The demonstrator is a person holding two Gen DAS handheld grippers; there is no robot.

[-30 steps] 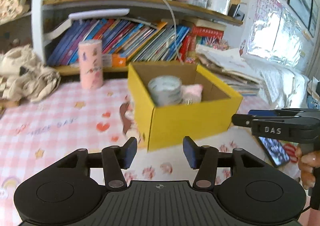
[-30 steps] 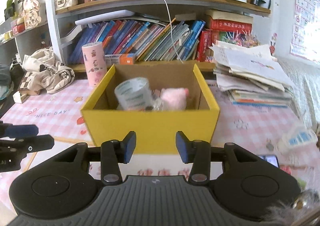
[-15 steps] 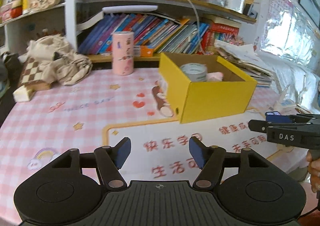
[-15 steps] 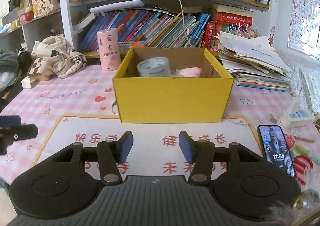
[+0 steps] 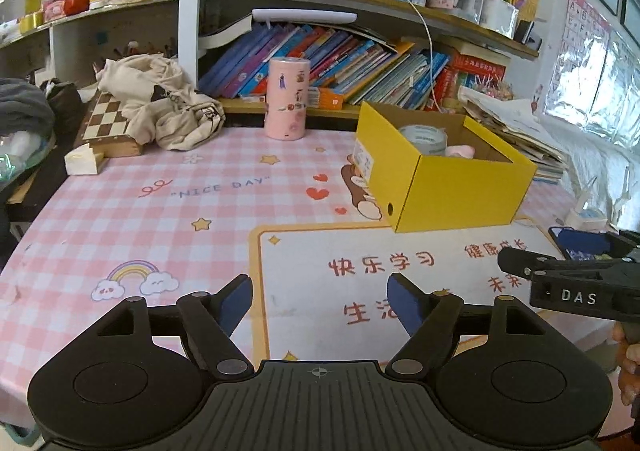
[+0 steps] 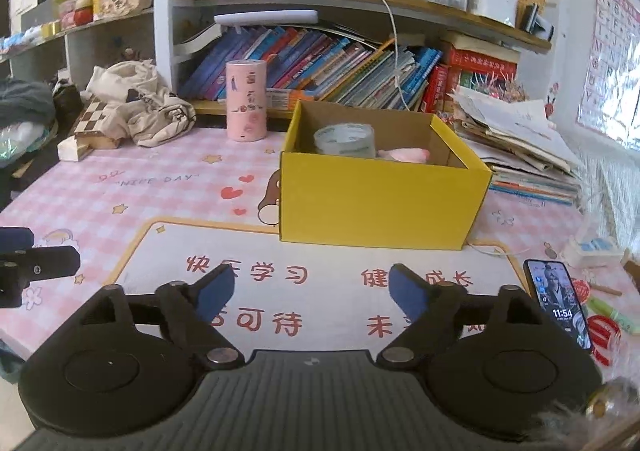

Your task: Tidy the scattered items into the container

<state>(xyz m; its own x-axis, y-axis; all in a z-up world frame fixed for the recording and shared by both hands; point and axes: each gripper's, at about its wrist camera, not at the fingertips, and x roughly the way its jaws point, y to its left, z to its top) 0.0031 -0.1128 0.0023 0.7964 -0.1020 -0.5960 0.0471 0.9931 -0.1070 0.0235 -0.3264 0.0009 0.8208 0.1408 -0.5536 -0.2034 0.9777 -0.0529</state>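
In the left wrist view, the left tool [image 5: 320, 301] hangs over the pink checked surface [image 5: 168, 211], well short of the yellow box [image 5: 452, 187]. Its jaws have just been opening and stand wide, released, nothing between them. The right tool [image 5: 560, 267] shows at the right edge, side-on, also empty. Box contents visible from here: one roll of tape [image 5: 426, 137], one pink soft item [image 5: 460, 151]. Count on the surface near the box: one pink canister [image 5: 286, 99], upright, standing apart from the box toward the shelf.

In the right wrist view, the right tool [image 6: 312, 293] has its blue pads spread, jaws just opened, gripping nothing. The box sits ahead, open top facing up; the tape roll and the pink item lie inside against the back wall. To the right: one phone [image 6: 558, 303], lying flat; one small white-and-blue packet [image 6: 596, 249]; a few small bits at the edge (too blurred to count or name). One paper stack [image 6: 520, 143] lies just beside the box.

Judgement: both tools appear to be clear of the box, and what remains is choosing the next loose item. To do this well, keep the jaws wide on approach, come down along the item's narrow side, and close only once the pads straddle it (the packet looks the likeliest candidate; the phone probably belongs to the person). Carry over the box rim, not against it, so the light cardboard does not slide.
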